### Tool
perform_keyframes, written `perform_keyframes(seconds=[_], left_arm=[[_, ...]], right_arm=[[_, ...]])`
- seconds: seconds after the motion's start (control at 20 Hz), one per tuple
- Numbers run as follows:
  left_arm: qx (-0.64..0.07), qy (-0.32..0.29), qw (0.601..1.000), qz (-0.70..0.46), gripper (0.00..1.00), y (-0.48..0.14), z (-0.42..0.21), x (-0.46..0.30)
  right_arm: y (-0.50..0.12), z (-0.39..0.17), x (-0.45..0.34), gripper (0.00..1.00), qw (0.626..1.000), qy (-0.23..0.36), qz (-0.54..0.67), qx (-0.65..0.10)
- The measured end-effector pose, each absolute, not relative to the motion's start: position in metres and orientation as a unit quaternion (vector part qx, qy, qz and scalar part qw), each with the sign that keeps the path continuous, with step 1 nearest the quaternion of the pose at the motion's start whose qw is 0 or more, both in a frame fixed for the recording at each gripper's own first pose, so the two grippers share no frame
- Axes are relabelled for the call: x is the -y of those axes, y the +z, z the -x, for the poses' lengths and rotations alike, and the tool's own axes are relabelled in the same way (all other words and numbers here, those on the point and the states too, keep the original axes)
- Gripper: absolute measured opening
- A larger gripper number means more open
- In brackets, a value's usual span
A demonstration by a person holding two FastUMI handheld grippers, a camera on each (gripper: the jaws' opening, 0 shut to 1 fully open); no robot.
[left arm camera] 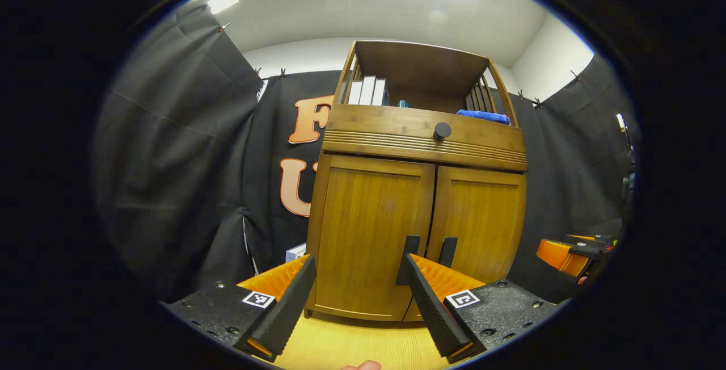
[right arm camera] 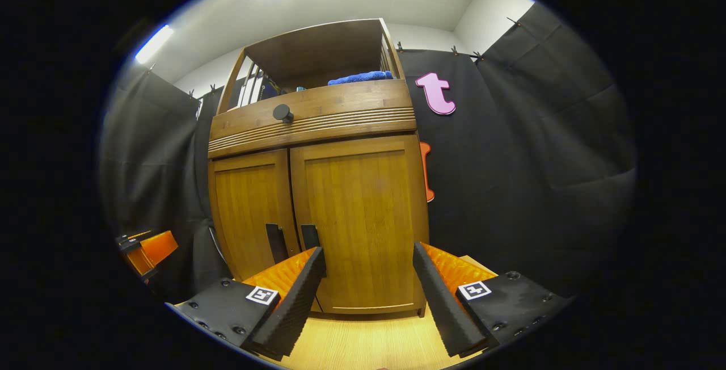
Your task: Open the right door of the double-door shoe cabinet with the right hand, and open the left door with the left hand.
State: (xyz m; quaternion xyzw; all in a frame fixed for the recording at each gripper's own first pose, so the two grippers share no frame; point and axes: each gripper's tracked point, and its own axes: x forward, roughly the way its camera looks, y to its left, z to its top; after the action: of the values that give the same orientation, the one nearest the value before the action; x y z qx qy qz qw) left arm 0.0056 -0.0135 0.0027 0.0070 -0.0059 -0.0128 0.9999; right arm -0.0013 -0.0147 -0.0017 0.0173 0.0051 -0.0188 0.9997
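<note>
Wooden shoe cabinet (left arm camera: 420, 148) standing upright on a light wood floor, left door (left arm camera: 368, 234) and right door (right arm camera: 363, 217) both closed, a dark vertical handle on each beside the centre seam, drawer with round knob above.

One cabinet (left arm camera: 417, 188), two doors, two handles, one knob (left arm camera: 442, 130), one blue cloth (left arm camera: 484, 116).

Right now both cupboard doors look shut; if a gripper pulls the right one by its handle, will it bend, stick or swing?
The right door looks like rigid wood, so it probably won't flex. Its slim dark handle sits at the inner edge, suggesting it swings on outer hinges. The cabinet looks bulky, so tipping seems unlikely.
</note>
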Motion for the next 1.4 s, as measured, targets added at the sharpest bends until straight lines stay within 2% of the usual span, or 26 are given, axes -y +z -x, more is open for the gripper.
perform_keyframes(seconds=[0.15,0.2,0.25,0.3,0.35,0.4,0.45,0.5,0.6,0.7,0.8,0.85,0.9,1.05,1.1,1.15,1.25,1.3,1.35,1.4], left_arm=[[0.01,-0.014,1.0,-0.01,0.92,0.005,-0.007,0.014],[0.01,-0.014,1.0,-0.009,0.95,0.005,-0.007,0.014],[0.009,-0.012,1.0,-0.008,0.92,0.004,-0.005,0.013],[0.007,-0.009,1.0,-0.009,0.95,0.003,-0.005,0.012],[0.006,-0.009,1.0,-0.007,0.95,0.003,-0.004,0.011],[0.006,-0.009,1.0,-0.004,0.92,0.002,-0.005,0.011],[0.005,-0.009,1.0,-0.001,0.95,0.001,-0.003,0.01],[0.003,-0.008,1.0,0.001,0.95,0.0,-0.003,0.009],[0.002,-0.003,1.0,-0.001,0.92,-0.001,-0.003,0.006],[0.005,0.004,1.0,-0.007,0.95,0.002,-0.002,0.001],[0.008,0.009,1.0,-0.006,0.92,0.003,-0.002,-0.003],[0.008,0.009,1.0,-0.003,0.95,0.003,-0.002,-0.003],[0.008,0.01,1.0,-0.002,0.92,0.002,-0.002,-0.004],[0.009,0.014,1.0,-0.009,0.92,0.004,-0.003,-0.008],[0.012,0.014,1.0,-0.009,0.95,0.006,-0.002,-0.008],[0.014,0.013,1.0,-0.008,0.92,0.007,-0.003,-0.009],[0.016,0.012,1.0,-0.008,0.92,0.008,-0.002,-0.009],[0.015,0.013,1.0,-0.01,0.92,0.007,-0.001,-0.011],[0.014,0.015,1.0,-0.01,0.92,0.007,-0.001,-0.014],[0.013,0.015,1.0,-0.011,0.95,0.007,-0.002,-0.015]], right_arm=[[-0.002,0.001,0.018,1.0,1.0,-0.023,-0.019,-0.003],[-0.001,0.002,0.018,1.0,1.0,-0.023,-0.019,-0.001],[0.0,0.003,0.017,1.0,1.0,-0.023,-0.019,0.001],[0.001,0.004,0.017,0.93,1.0,-0.022,-0.019,0.003],[0.003,0.004,0.016,0.93,1.0,-0.022,-0.019,0.007],[0.005,0.005,0.016,1.0,0.999,-0.021,-0.021,0.011],[0.003,0.005,0.011,0.93,1.0,-0.015,-0.022,0.007],[0.003,0.007,0.006,0.92,1.0,-0.002,-0.021,0.005],[-0.001,0.008,-0.004,1.0,1.0,0.012,-0.017,0.0],[0.0,0.007,-0.006,1.0,1.0,0.012,-0.012,0.0],[0.002,0.005,-0.005,1.0,1.0,0.012,-0.009,0.001],[0.004,0.003,-0.004,0.89,1.0,0.012,-0.009,0.002],[0.006,0.002,-0.003,0.98,1.0,0.014,-0.008,0.005],[0.01,-0.013,0.003,0.98,1.0,0.006,0.006,0.012],[0.011,-0.02,0.004,0.98,1.0,0.004,0.009,0.012],[0.01,-0.027,0.004,0.98,1.0,0.004,0.012,0.009],[0.009,-0.04,-0.001,0.98,1.0,0.008,0.018,0.006],[0.01,-0.048,-0.004,0.94,1.0,0.011,0.021,0.004],[0.01,-0.054,-0.008,1.0,1.0,0.013,0.023,0.004],[0.009,-0.062,-0.014,0.98,1.0,0.017,0.026,0.003]])
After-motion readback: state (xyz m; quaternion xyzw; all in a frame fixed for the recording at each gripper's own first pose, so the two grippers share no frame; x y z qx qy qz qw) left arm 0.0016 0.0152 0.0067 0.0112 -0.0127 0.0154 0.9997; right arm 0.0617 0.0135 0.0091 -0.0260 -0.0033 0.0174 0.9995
